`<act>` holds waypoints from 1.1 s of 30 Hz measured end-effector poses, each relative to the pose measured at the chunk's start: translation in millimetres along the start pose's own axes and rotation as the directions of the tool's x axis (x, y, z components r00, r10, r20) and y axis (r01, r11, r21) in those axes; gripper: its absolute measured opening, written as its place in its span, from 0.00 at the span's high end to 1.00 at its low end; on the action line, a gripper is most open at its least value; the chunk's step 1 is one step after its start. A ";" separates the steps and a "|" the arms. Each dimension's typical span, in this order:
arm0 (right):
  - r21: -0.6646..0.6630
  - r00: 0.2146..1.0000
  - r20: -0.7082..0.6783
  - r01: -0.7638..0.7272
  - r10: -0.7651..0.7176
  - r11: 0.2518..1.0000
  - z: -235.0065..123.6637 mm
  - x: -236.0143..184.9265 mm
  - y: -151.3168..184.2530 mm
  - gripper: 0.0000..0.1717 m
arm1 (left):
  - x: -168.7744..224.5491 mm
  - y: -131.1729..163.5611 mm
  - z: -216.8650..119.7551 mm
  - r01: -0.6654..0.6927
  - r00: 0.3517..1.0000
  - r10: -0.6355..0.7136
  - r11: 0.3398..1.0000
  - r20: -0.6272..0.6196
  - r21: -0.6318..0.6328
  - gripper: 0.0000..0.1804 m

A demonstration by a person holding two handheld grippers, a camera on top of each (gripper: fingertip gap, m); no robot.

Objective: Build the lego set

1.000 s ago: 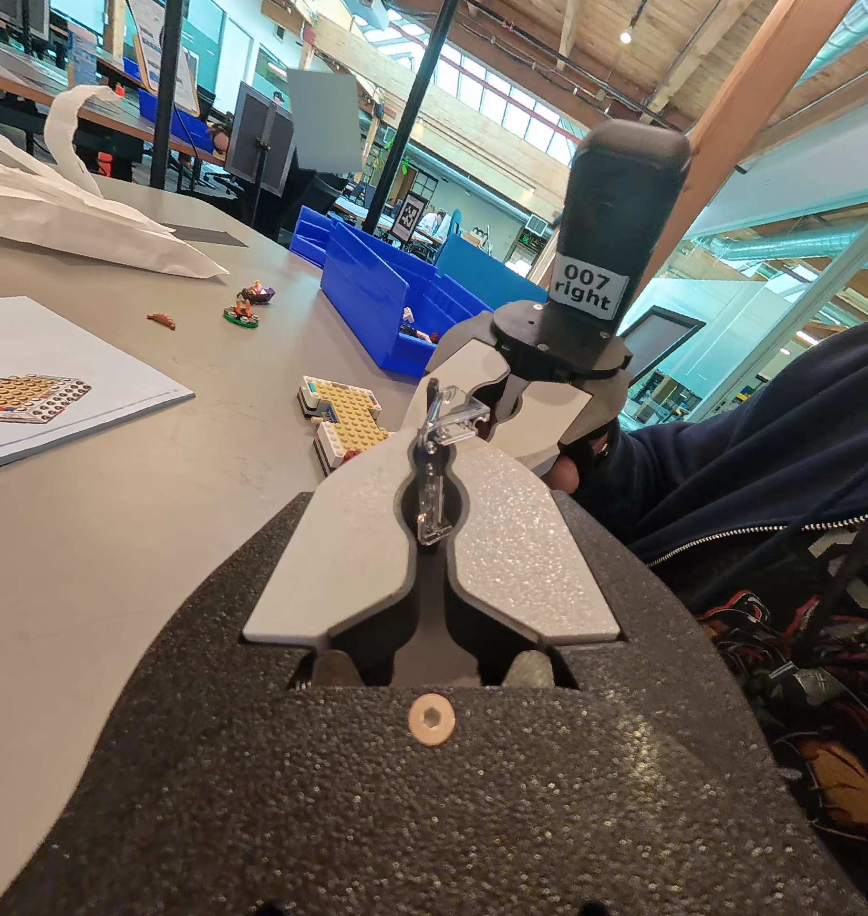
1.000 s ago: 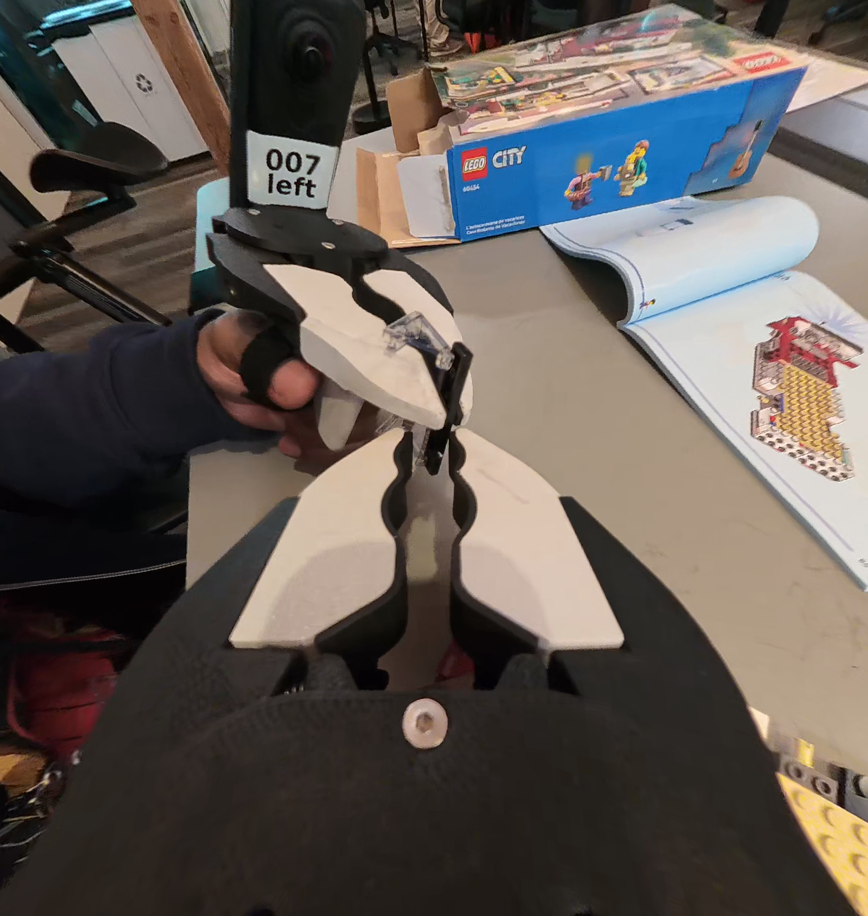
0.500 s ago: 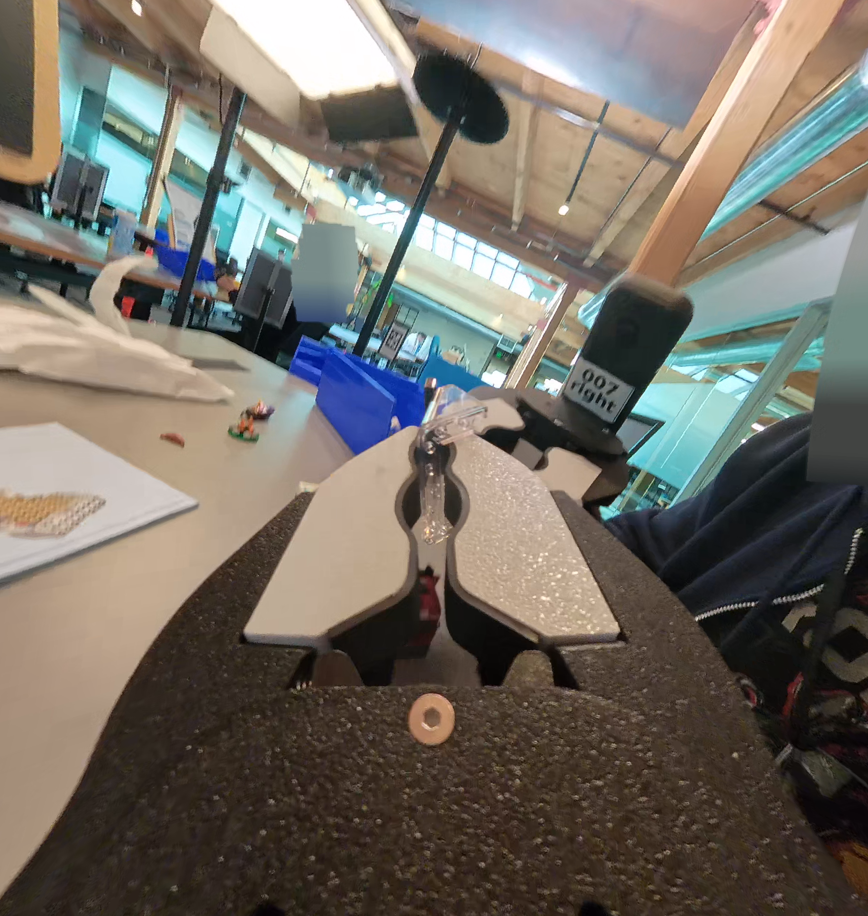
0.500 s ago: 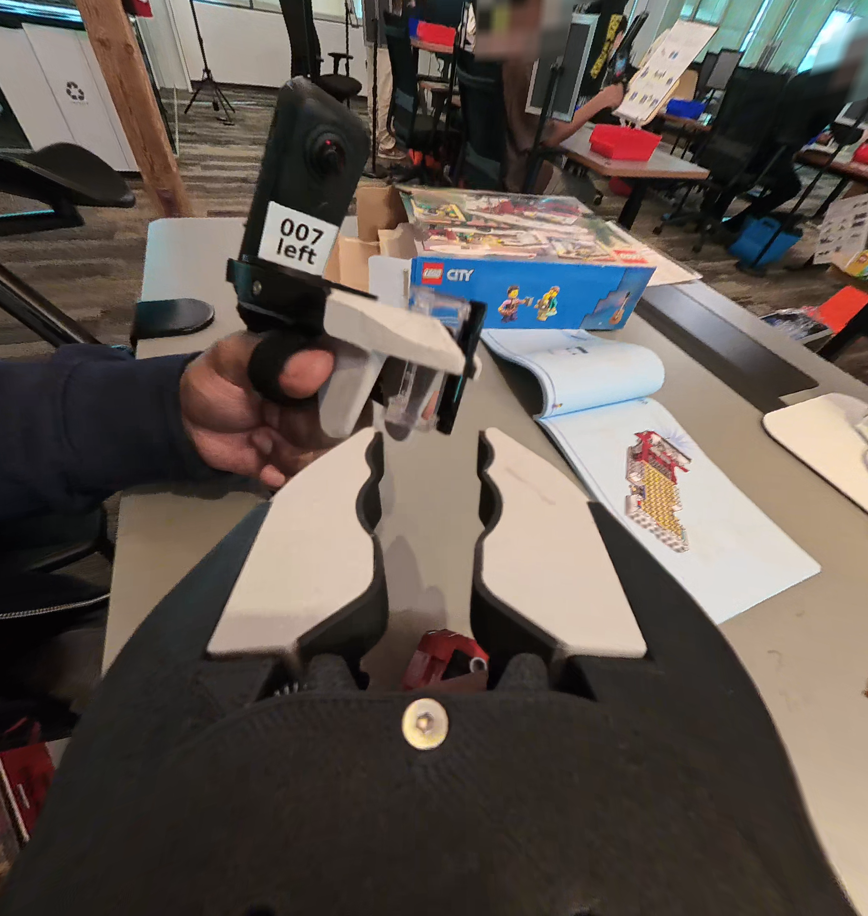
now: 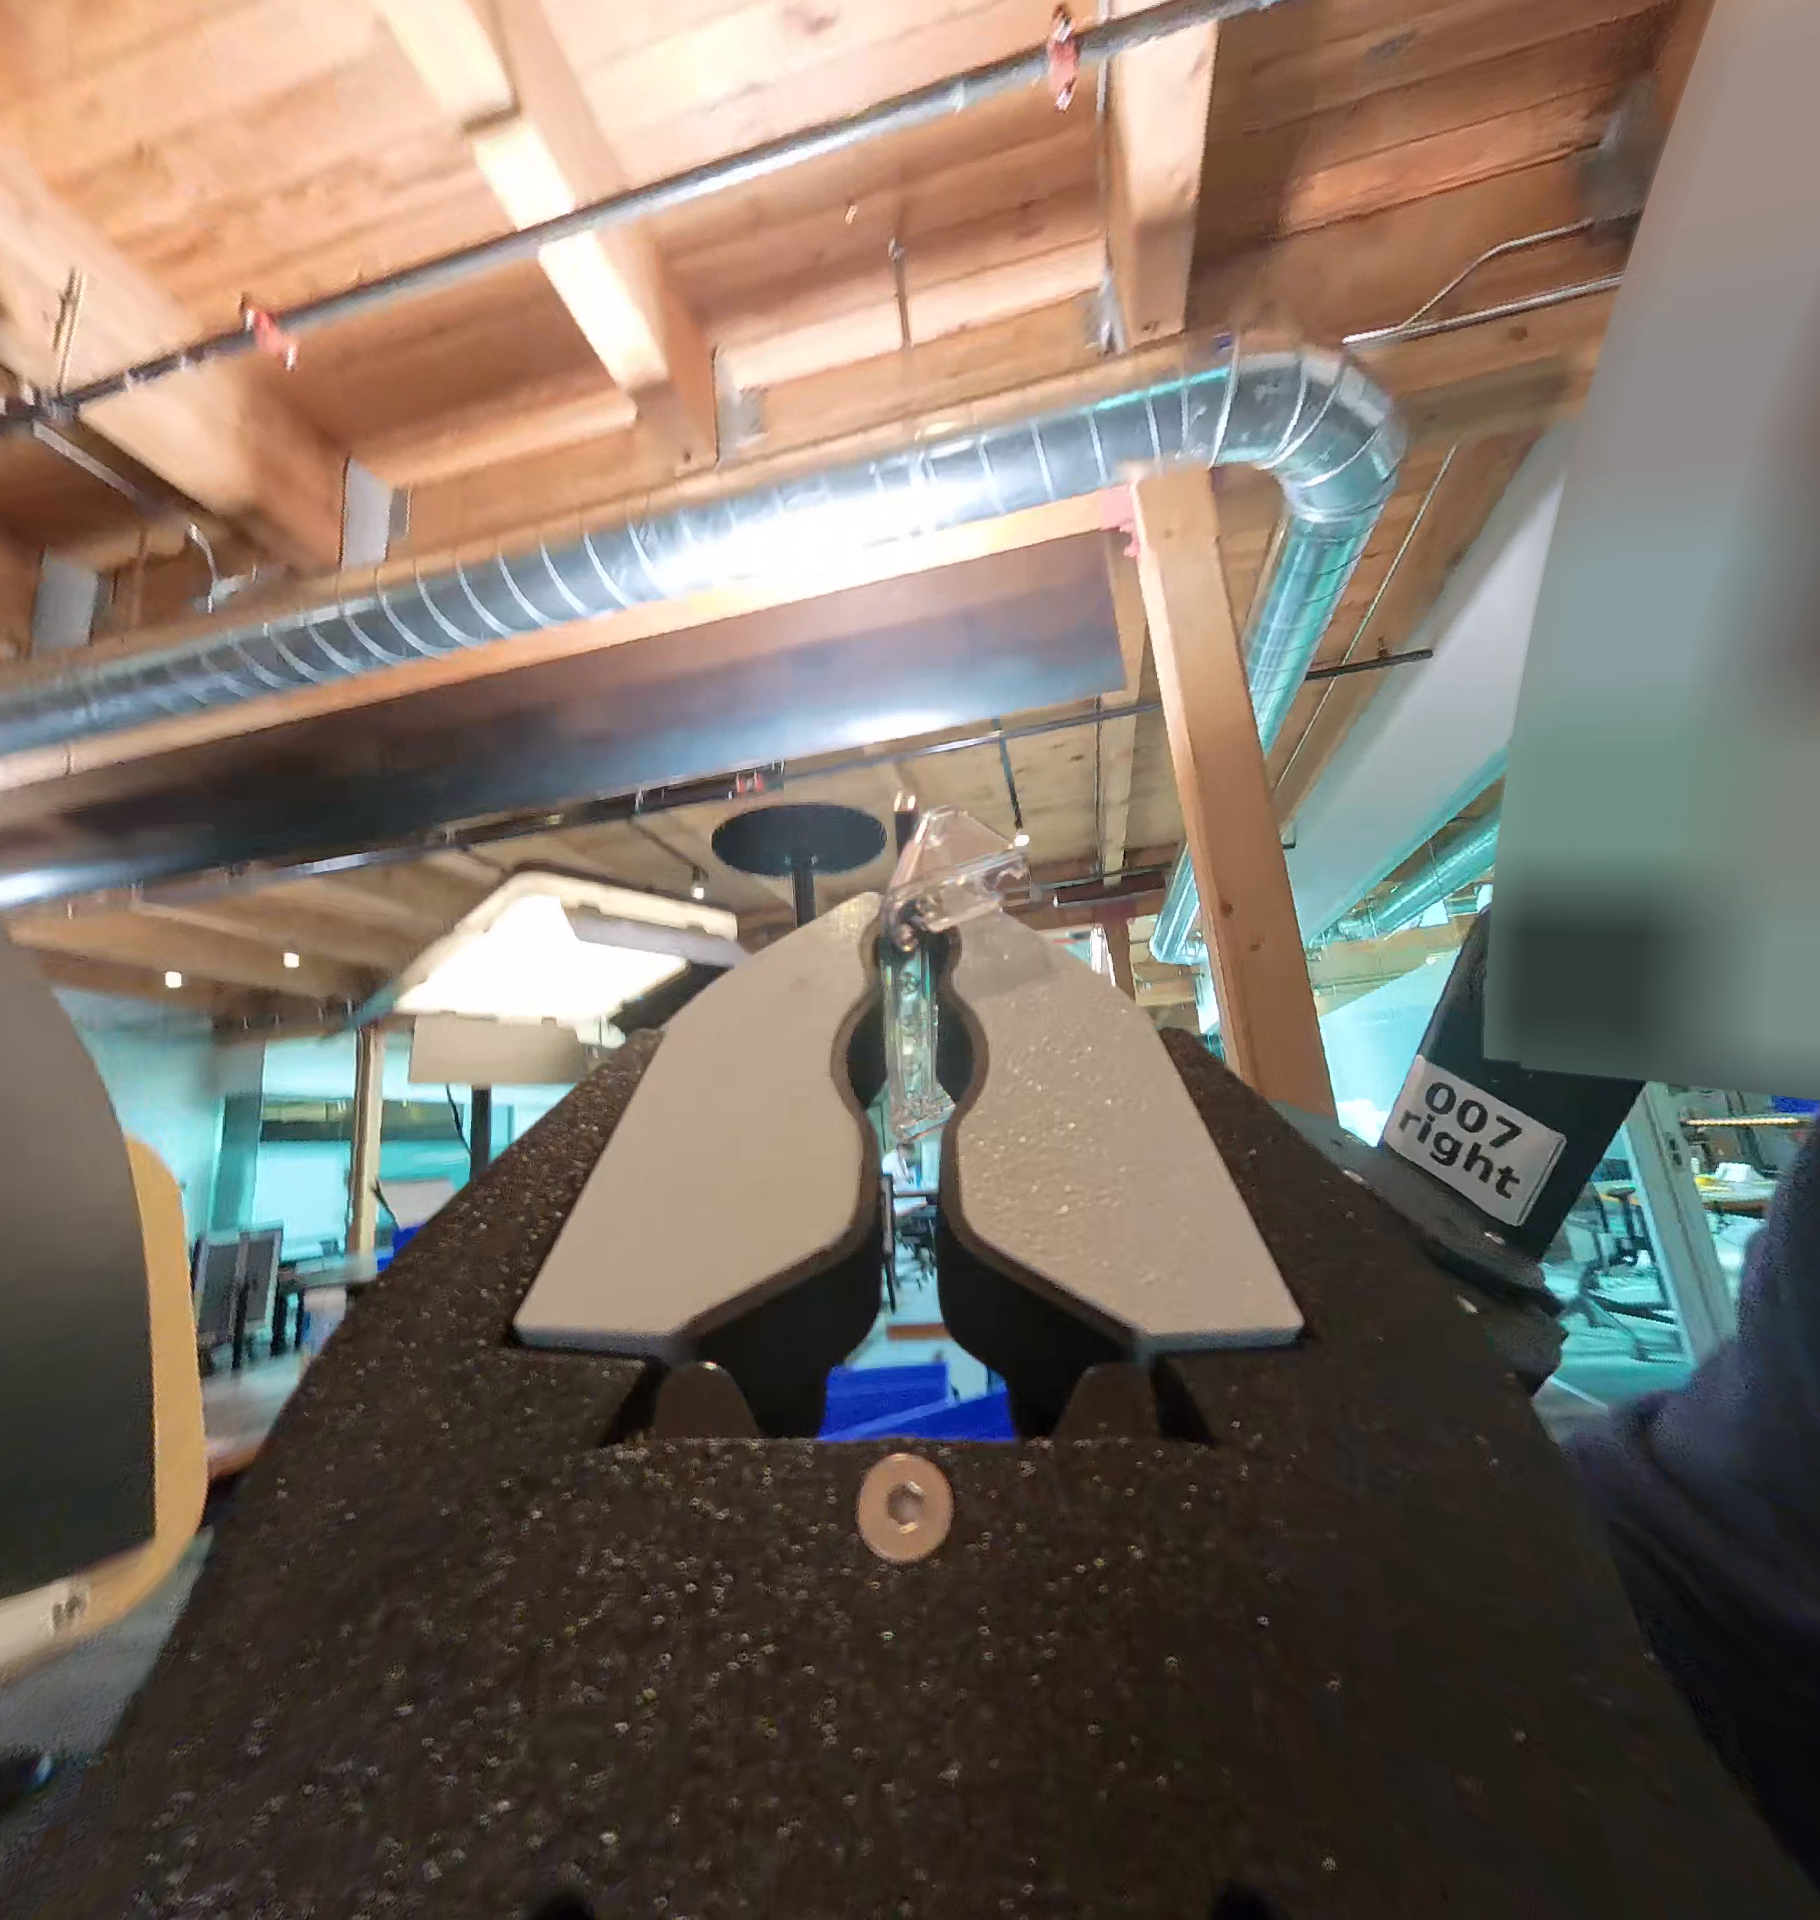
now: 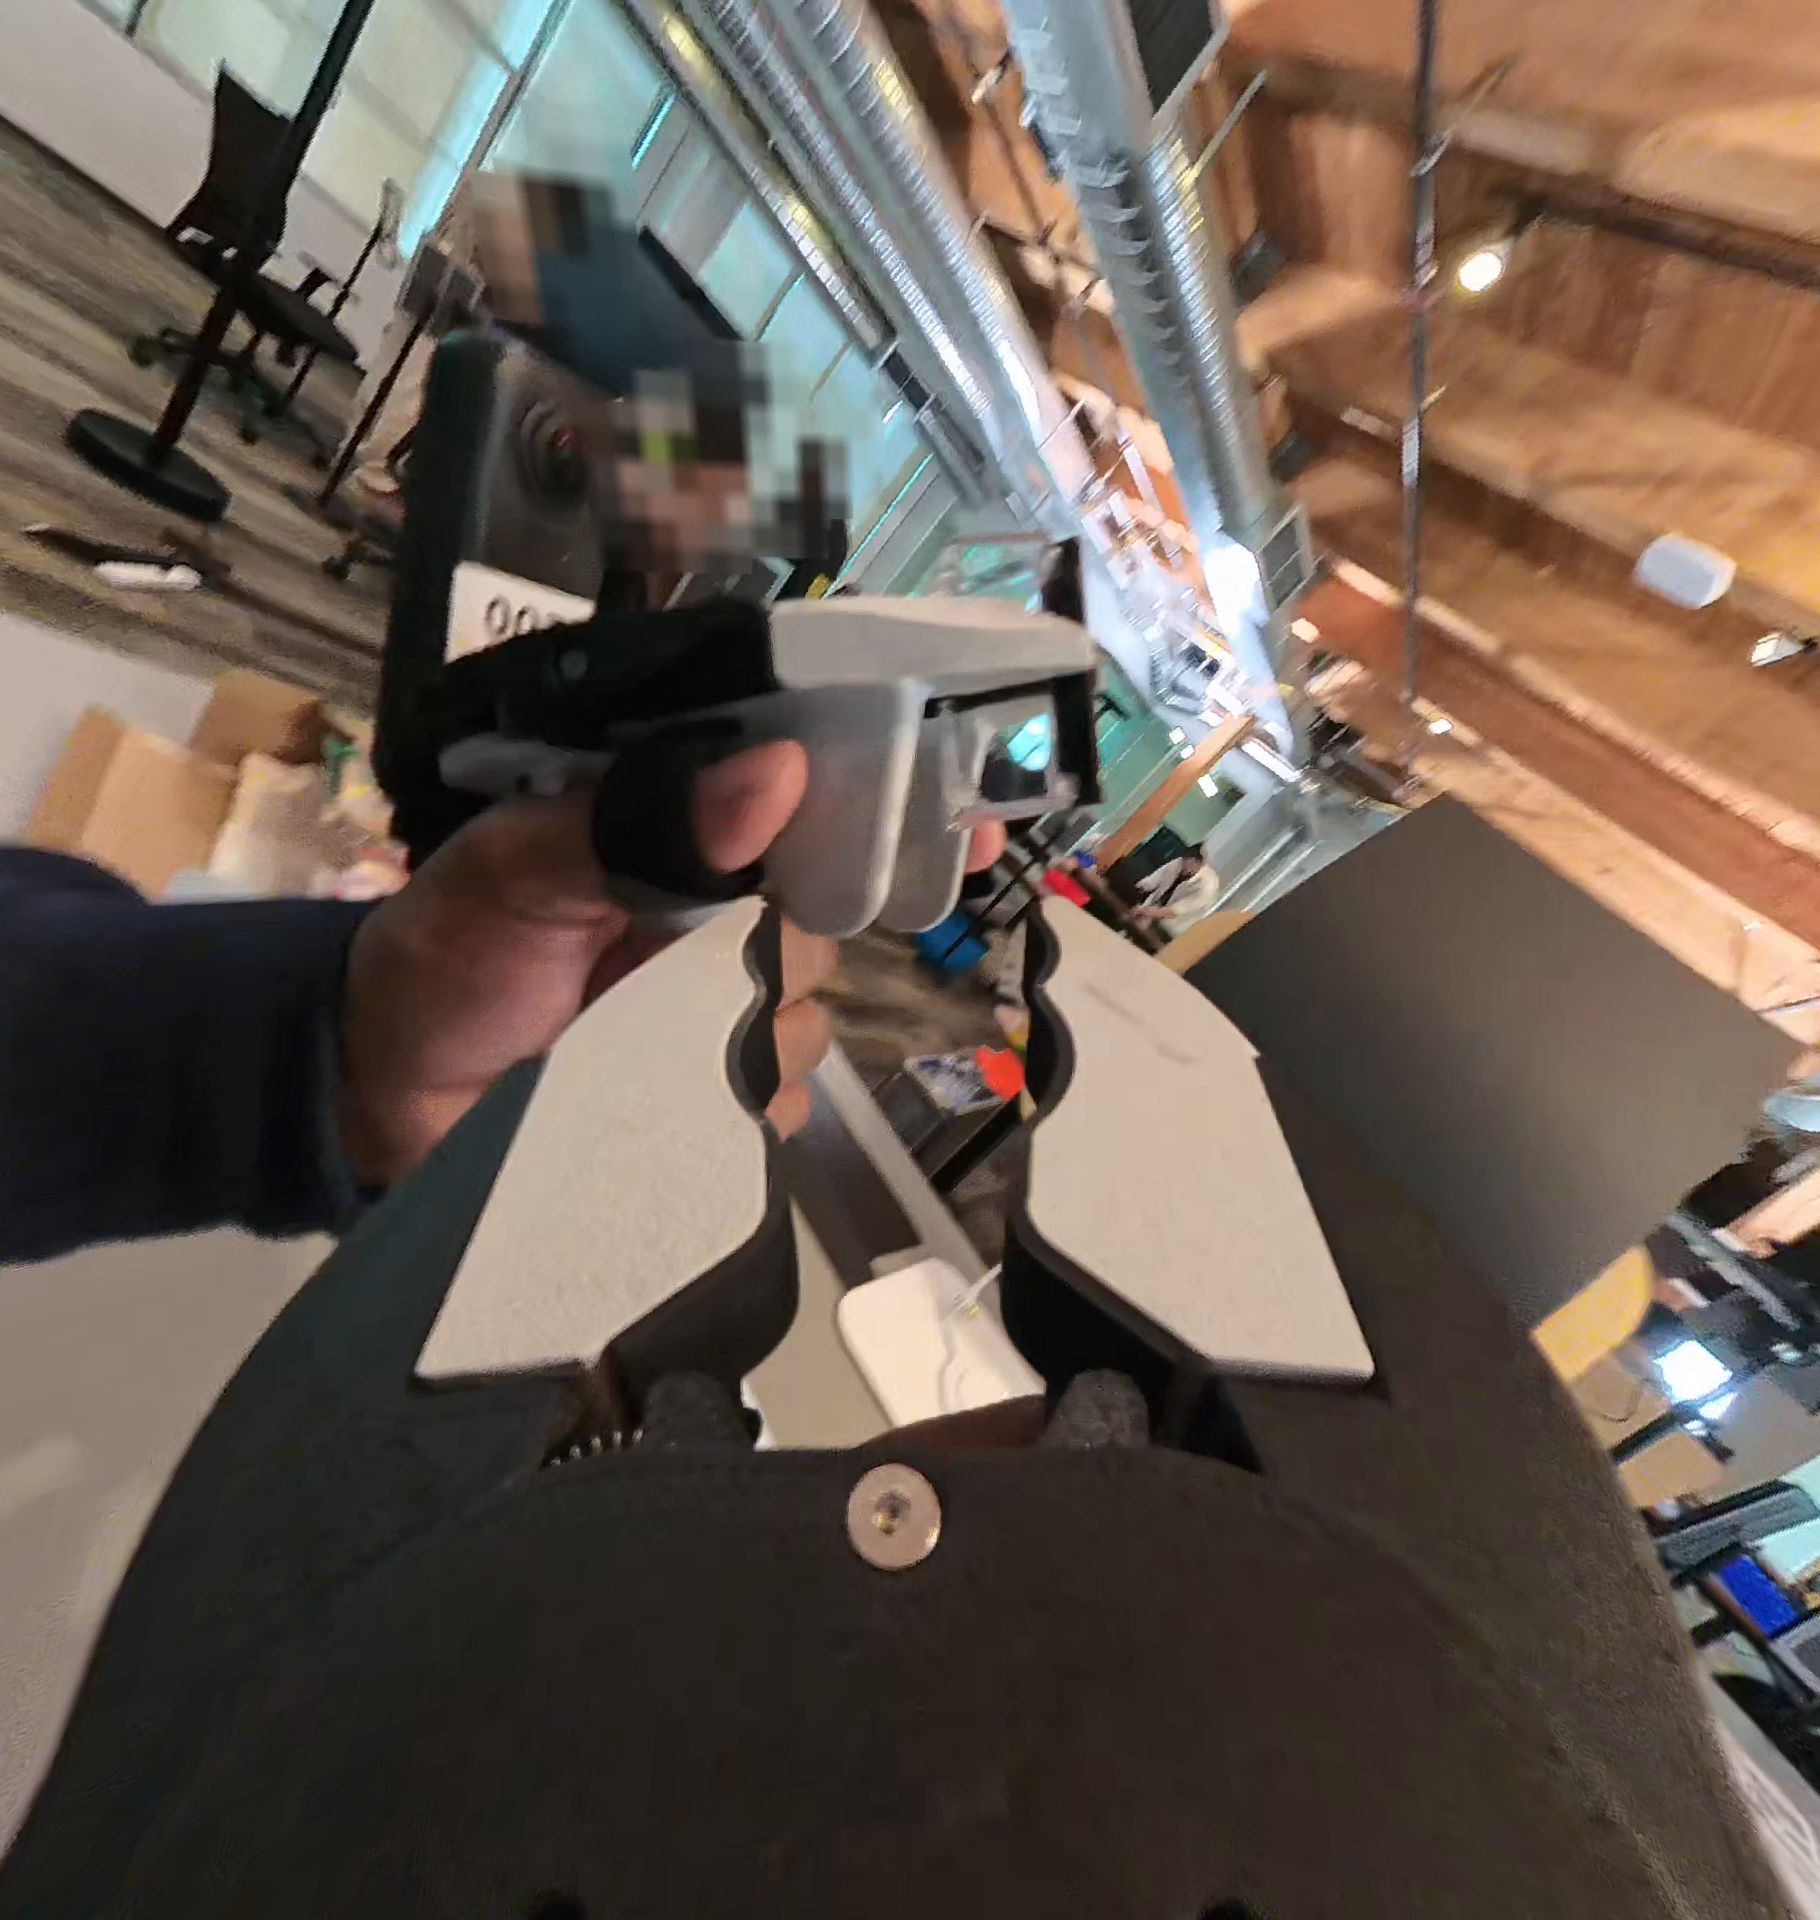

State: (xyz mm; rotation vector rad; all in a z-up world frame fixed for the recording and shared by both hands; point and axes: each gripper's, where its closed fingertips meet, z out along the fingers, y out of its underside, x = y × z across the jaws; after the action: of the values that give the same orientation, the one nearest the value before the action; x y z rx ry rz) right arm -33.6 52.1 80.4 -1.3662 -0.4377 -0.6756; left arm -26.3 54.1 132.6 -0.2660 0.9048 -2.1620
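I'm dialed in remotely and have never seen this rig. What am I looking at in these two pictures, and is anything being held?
There is no robot arm here: a person holds a two-finger gripper in each hand, and each gripper carries a camera that looks forward along its own grey fingers. Both are tilted upward, so you mostly see wooden ceiling and a silver duct; hardly any table shows.

In the left wrist view, the left gripper is shut on a clear plastic piece that sticks out past its fingertips.

In the right wrist view, the right gripper is open with nothing between its fingers. Just beyond it you see the person's hand gripping the left gripper, with the same clear piece at its tip.
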 end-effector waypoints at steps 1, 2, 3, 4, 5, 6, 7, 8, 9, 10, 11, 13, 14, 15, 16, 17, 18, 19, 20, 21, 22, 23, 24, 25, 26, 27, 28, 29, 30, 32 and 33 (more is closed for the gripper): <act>0.027 0.999 -0.033 -0.003 0.004 1.000 1.3 11.7 -5.6 0.74 | -2.3 -4.1 5.5 -0.021 1.000 0.021 0.999 -0.010 0.025 0.98; 0.062 0.999 -0.051 -0.015 0.018 0.998 2.8 20.4 -11.6 0.75 | -5.6 -7.3 9.2 -0.031 0.999 0.032 0.998 -0.009 0.045 0.98; 0.079 1.000 -0.030 -0.004 0.006 0.997 5.2 22.7 -15.3 0.75 | -7.7 -9.6 11.0 -0.038 0.999 0.039 0.997 -0.015 0.062 0.98; 0.074 0.999 -0.038 0.029 -0.027 0.997 7.8 28.6 -15.7 0.76 | -9.7 -11.7 11.9 -0.042 0.999 0.044 0.996 -0.019 0.083 0.98; 0.070 0.996 -0.058 0.066 -0.062 0.995 10.2 36.0 -15.7 0.75 | -12.5 -10.8 13.6 -0.038 0.999 0.040 0.996 -0.021 0.077 0.98; 0.077 0.994 -0.058 0.095 -0.091 0.992 12.4 40.3 -16.6 0.75 | -13.6 -8.8 14.6 -0.043 0.999 0.045 0.997 -0.027 0.057 0.98; 0.094 0.993 -0.038 0.112 -0.109 0.989 14.6 41.2 -18.0 0.75 | -14.4 -8.7 14.2 -0.063 0.998 0.065 0.997 -0.025 0.052 0.98; 0.100 0.992 -0.009 0.122 -0.122 0.987 17.3 40.5 -17.2 0.75 | -15.3 -9.2 13.5 -0.083 0.996 0.084 0.995 -0.019 0.050 0.98; 0.092 0.991 0.013 0.133 -0.135 0.987 20.5 40.2 -14.1 0.75 | -15.8 -9.9 13.0 -0.092 0.995 0.093 0.995 -0.018 0.046 0.98; 0.088 0.988 0.029 0.150 -0.153 0.985 23.2 39.8 -10.9 0.74 | -15.7 -10.9 12.3 -0.100 0.995 0.101 0.994 -0.020 0.042 0.98; 0.096 0.984 0.042 0.167 -0.172 0.981 24.6 39.1 -9.4 0.74 | -15.4 -12.1 11.5 -0.108 0.994 0.109 0.993 -0.022 0.040 0.98; 0.111 0.980 0.070 0.178 -0.187 0.978 25.6 37.1 -7.6 0.74 | -13.7 -11.1 10.2 -0.115 0.993 0.116 0.993 -0.036 0.026 0.98; 0.125 0.979 0.084 0.175 -0.186 0.977 24.9 35.4 -8.2 0.75 | -12.8 -9.3 10.1 -0.119 0.992 0.119 0.993 -0.045 0.015 0.98; 0.136 0.978 0.098 0.170 -0.184 0.976 24.1 33.8 -8.2 0.76 | -11.8 -7.9 10.2 -0.120 0.991 0.120 0.993 -0.055 0.010 0.98; 0.140 0.978 0.109 0.164 -0.180 0.976 23.5 33.2 -7.7 0.77 | -11.2 -6.7 10.5 -0.115 0.991 0.116 0.993 -0.062 0.007 0.98; 0.143 0.977 0.120 0.159 -0.177 0.977 22.7 33.1 -7.1 0.77 | -10.4 -5.2 11.0 -0.109 0.992 0.110 0.994 -0.067 0.005 0.98; 0.148 0.976 0.132 0.153 -0.173 0.977 21.4 33.1 -6.8 0.77 | -9.3 -3.5 11.7 -0.106 0.992 0.105 0.994 -0.075 0.001 0.98; 0.156 0.975 0.145 0.144 -0.166 0.977 19.8 32.9 -7.4 0.77 | -8.0 -0.8 12.5 -0.106 0.991 0.105 0.994 -0.083 -0.010 0.98; 0.167 0.974 0.157 0.137 -0.163 0.976 17.7 32.4 -8.6 0.77 | -6.9 2.1 13.5 -0.110 0.990 0.107 0.994 -0.088 -0.024 0.98; 0.180 0.971 0.171 0.135 -0.166 0.974 15.4 31.4 -10.1 0.77 | -5.5 4.3 14.4 -0.114 0.989 0.110 0.993 -0.094 -0.034 0.98; 0.190 0.967 0.188 0.138 -0.174 0.972 13.1 29.2 -10.9 0.77 | -3.8 6.1 15.2 -0.115 0.989 0.111 0.992 -0.103 -0.042 0.98; 0.194 0.962 0.201 0.144 -0.183 0.970 11.6 27.5 -10.8 0.77 | -1.5 7.7 16.1 -0.115 0.988 0.109 0.992 -0.114 -0.050 0.98; 0.196 0.961 0.207 0.145 -0.185 0.970 10.4 27.0 -10.8 0.77 | 0.0 8.8 16.7 -0.112 0.987 0.104 0.992 -0.122 -0.056 0.98; 0.194 0.960 0.213 0.141 -0.182 0.971 9.7 27.1 -10.7 0.77 | 1.4 9.1 17.0 -0.107 0.987 0.099 0.993 -0.130 -0.058 0.98; 0.193 0.961 0.211 0.140 -0.181 0.971 9.1 28.1 -10.9 0.77 | 3.1 9.2 17.1 -0.099 0.986 0.090 0.993 -0.143 -0.058 0.98; 0.191 0.962 0.204 0.144 -0.182 0.971 8.8 29.6 -11.0 0.77 | 4.9 9.8 17.2 -0.090 0.984 0.079 0.994 -0.157 -0.062 0.98; 0.188 0.961 0.204 0.149 -0.187 0.971 8.6 29.7 -10.3 0.77 | 6.2 10.8 17.5 -0.087 0.983 0.074 0.994 -0.166 -0.070 0.98; 0.189 0.959 0.210 0.153 -0.192 0.970 8.1 28.6 -9.9 0.78 | 7.0 11.7 17.9 -0.090 0.983 0.076 0.993 -0.170 -0.076 0.98; 0.193 0.958 0.211 0.154 -0.195 0.969 7.7 27.9 -10.2 0.80 | 7.6 12.7 18.4 -0.095 0.982 0.079 0.992 -0.171 -0.083 0.98; 0.200 0.960 0.194 0.164 -0.203 0.966 7.7 29.0 -11.2 0.83 | 9.0 13.6 19.1 -0.095 0.981 0.078 0.992 -0.176 -0.088 0.98; 0.202 0.959 0.186 0.174 -0.212 0.964 7.7 29.4 -11.4 0.83 | 9.0 13.3 19.3 -0.094 0.982 0.077 0.992 -0.174 -0.087 0.98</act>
State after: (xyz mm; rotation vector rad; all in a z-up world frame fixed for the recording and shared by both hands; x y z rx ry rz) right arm -18.7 53.5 109.2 -1.2310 -0.7907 -0.6377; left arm -16.2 31.5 136.8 -0.0877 1.0974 -2.0883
